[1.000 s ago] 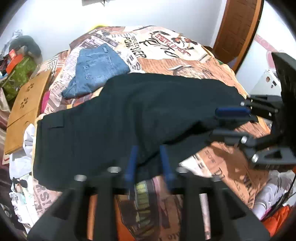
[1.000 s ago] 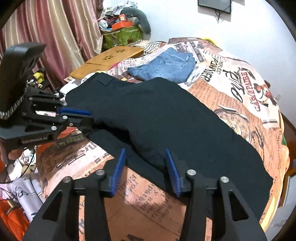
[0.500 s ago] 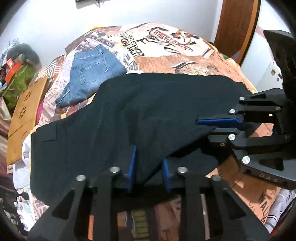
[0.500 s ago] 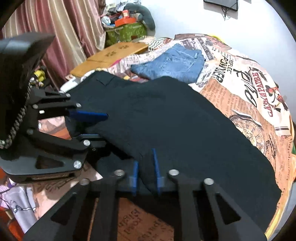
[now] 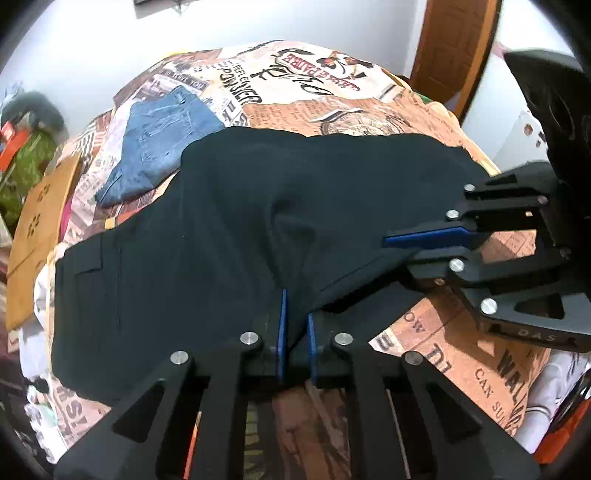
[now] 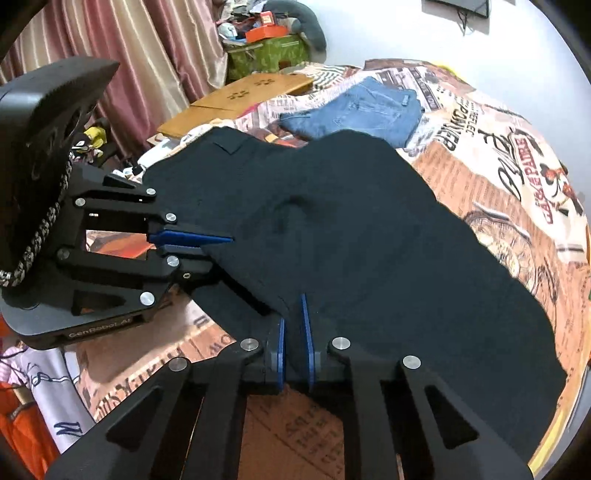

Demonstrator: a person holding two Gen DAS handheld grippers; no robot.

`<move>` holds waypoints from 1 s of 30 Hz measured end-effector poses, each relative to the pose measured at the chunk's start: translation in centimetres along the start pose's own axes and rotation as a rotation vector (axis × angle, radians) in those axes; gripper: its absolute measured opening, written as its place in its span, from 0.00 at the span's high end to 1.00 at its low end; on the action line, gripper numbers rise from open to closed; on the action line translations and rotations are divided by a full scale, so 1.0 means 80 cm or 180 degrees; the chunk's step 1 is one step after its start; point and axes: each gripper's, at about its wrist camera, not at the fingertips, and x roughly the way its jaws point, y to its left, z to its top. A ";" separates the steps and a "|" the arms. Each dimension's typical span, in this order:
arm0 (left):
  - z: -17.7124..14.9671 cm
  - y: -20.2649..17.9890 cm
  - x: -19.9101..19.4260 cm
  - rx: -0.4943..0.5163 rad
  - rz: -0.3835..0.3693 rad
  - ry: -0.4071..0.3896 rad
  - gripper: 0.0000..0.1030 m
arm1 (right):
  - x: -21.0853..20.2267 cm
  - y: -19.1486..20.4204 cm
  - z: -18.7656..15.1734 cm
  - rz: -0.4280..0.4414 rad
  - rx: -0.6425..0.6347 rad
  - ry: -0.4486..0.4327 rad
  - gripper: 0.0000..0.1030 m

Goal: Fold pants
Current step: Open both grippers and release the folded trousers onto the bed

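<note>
Black pants [image 5: 229, 236] spread across bed [image 5: 461, 354], creased mid-leg. Near edge pinched in jaws of left gripper [image 5: 295, 332] and right gripper [image 6: 293, 332].

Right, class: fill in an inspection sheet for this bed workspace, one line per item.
Surface: bedspread with newspaper print.
Job's things: black pants spread flat, near edge pinched.
Clutter: folded blue jeans; wooden board; green bag.
Grippers: left gripper and right gripper both shut on the black pants' edge.
Cables: dark wire hanging on the far wall.
Surroundings: curtains, wooden door.
</note>
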 end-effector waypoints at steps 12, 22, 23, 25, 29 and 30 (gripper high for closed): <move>-0.042 0.133 -0.074 -0.0883 0.0482 -0.0231 0.36 | -0.070 -0.058 -0.045 -0.0229 0.0688 -0.0133 0.57; -0.082 0.262 -0.014 -0.1752 0.0898 0.0246 0.36 | -0.133 -0.178 -0.131 -0.0955 0.1941 -0.0323 0.57; -0.088 0.263 -0.003 -0.1782 0.0893 0.0335 0.36 | -0.136 -0.188 -0.141 -0.1002 0.2062 -0.0324 0.57; -0.100 0.260 0.018 -0.1755 0.0947 0.0456 0.36 | -0.140 -0.215 -0.166 -0.1114 0.2358 -0.0283 0.57; -0.098 0.244 0.026 -0.1605 0.1143 0.0433 0.31 | -0.138 -0.248 -0.198 -0.1181 0.2737 -0.0210 0.57; -0.098 0.243 0.028 -0.1598 0.1166 0.0444 0.30 | -0.133 -0.254 -0.204 -0.1161 0.2807 -0.0194 0.57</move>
